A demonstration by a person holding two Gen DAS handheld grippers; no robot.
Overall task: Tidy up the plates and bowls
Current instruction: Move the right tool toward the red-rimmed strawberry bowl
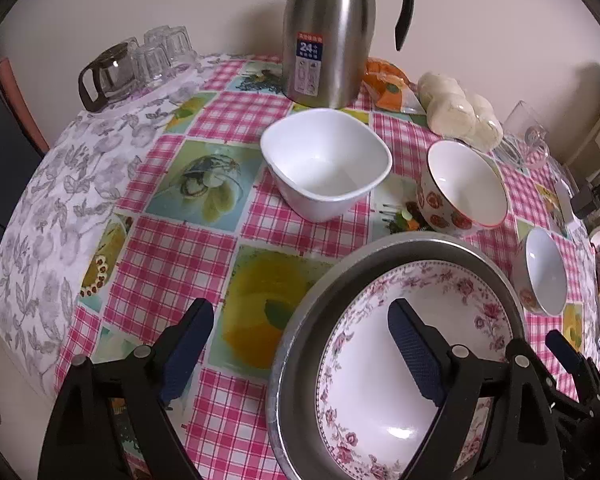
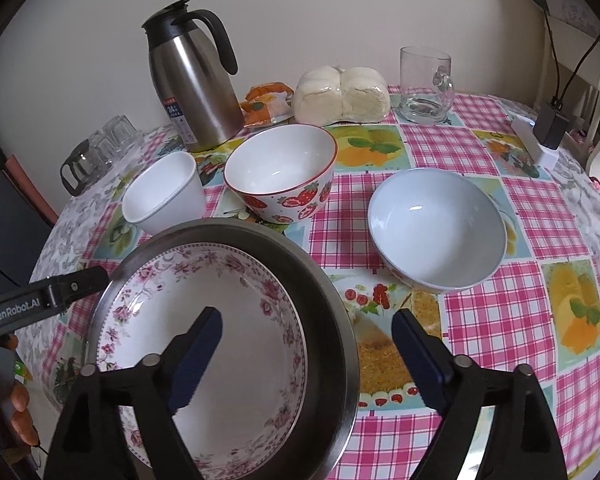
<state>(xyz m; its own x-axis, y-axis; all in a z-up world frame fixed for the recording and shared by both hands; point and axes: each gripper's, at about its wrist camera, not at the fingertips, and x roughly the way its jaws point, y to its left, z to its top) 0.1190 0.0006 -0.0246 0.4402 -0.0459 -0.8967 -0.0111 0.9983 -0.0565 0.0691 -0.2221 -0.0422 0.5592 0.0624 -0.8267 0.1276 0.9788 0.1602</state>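
Observation:
A floral-rimmed plate [image 1: 384,376] [image 2: 204,344] lies inside a steel dish [image 1: 428,248] [image 2: 332,312] at the table's near edge. My left gripper [image 1: 300,352] is open, straddling the dish's left rim. My right gripper [image 2: 308,356] is open, straddling its right rim. Behind stand a square white bowl [image 1: 326,162] [image 2: 162,194], a strawberry bowl [image 1: 466,186] [image 2: 280,172] and a pale blue bowl [image 1: 542,272] [image 2: 436,228], all upright and empty.
A steel thermos jug [image 1: 328,32] [image 2: 194,80] stands at the back with wrapped buns [image 2: 342,96], an orange packet [image 2: 266,106] and a glass mug [image 2: 426,86]. Upturned glasses and a glass pot [image 1: 108,74] sit back left. A charger [image 2: 546,136] lies far right.

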